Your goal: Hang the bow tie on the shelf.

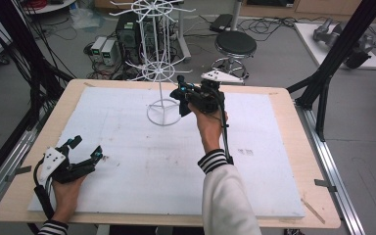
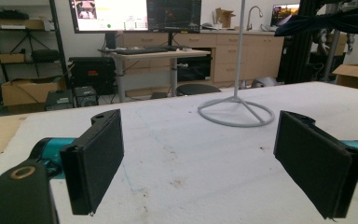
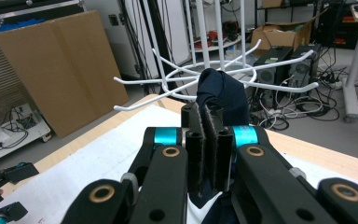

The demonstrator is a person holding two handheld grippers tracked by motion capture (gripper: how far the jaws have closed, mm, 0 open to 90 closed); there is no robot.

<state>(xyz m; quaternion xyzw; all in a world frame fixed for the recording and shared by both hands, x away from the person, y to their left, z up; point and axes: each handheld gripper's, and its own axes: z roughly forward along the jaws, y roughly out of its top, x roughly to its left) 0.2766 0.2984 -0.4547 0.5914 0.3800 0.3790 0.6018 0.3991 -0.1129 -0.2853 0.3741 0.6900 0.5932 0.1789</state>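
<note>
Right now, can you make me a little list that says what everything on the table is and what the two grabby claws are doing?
table: white board on a wooden top
rack: white wire rack with hooks, standing on a ring base near the far edge
left gripper: jaws wide apart, holding nothing, low over the board
right gripper: jaws shut on a dark blue cloth, raised close to the rack's lower hooks
cloth: bunched up, not yet hung on a hook

Black grippers (image 3: 209,154) — teal joints, brass screws — white sleeve (image 1: 230,196), striped cuffs.
</note>
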